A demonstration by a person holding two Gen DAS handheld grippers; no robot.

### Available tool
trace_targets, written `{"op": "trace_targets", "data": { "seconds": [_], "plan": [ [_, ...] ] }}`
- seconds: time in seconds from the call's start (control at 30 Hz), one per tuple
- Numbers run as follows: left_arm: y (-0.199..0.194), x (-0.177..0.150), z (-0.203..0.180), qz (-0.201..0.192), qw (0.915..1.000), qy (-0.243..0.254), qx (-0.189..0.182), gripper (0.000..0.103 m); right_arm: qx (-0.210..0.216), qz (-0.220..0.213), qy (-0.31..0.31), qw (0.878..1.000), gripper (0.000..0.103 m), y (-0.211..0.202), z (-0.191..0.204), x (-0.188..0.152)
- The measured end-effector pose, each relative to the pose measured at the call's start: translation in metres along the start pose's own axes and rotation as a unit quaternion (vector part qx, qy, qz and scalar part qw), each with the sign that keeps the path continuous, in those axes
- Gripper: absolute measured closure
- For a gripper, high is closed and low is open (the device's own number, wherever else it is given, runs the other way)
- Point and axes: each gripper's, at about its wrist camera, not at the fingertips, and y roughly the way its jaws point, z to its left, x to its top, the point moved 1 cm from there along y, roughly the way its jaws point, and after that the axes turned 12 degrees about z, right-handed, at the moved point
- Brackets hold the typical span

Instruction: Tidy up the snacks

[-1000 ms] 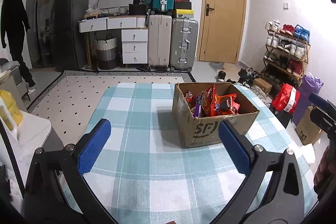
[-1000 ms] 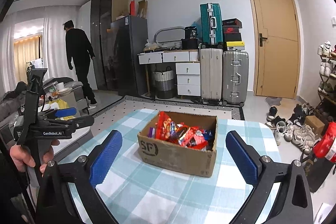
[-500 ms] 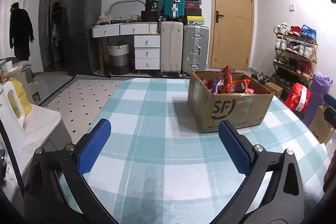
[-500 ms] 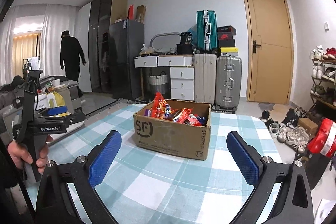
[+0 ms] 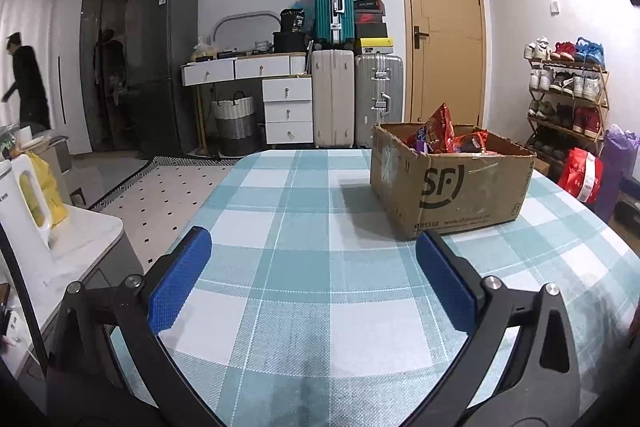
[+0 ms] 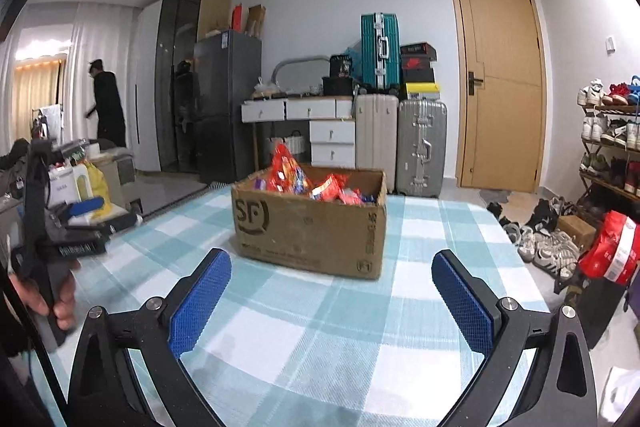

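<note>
A brown cardboard box [image 5: 456, 187] marked SF stands on the table with the teal checked cloth [image 5: 304, 267]. It holds several red and orange snack packets [image 5: 440, 135]. My left gripper [image 5: 312, 247] is open and empty, low over the cloth, with the box ahead to its right. In the right wrist view the box [image 6: 312, 223] with its snack packets [image 6: 316, 183] stands straight ahead of my right gripper [image 6: 332, 267], which is open and empty. The left gripper [image 6: 76, 223], held in a hand, shows at that view's left edge.
A white side table with a jug and a yellow bag [image 5: 40, 195] stands left of the table. Suitcases [image 5: 356, 91], drawers and a door are at the back. A shoe rack [image 5: 568, 95] and a red bag [image 5: 580, 171] are on the right. A person [image 5: 24, 83] stands far left.
Both grippers have dropped lower and closer to the table, so the box now shows more from the side. The person at the back has walked further away.
</note>
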Motion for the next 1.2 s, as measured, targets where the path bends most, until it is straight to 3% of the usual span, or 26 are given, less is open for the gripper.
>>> {"op": "trace_targets", "data": {
  "seconds": [1.2],
  "plan": [
    [0.0027,0.0008,-0.0053,-0.013,0.9998,0.012,-0.008,0.001,-0.004,0.003,-0.001,1.0,0.0,0.0037,-0.0028,-0.0049]
  ]
}}
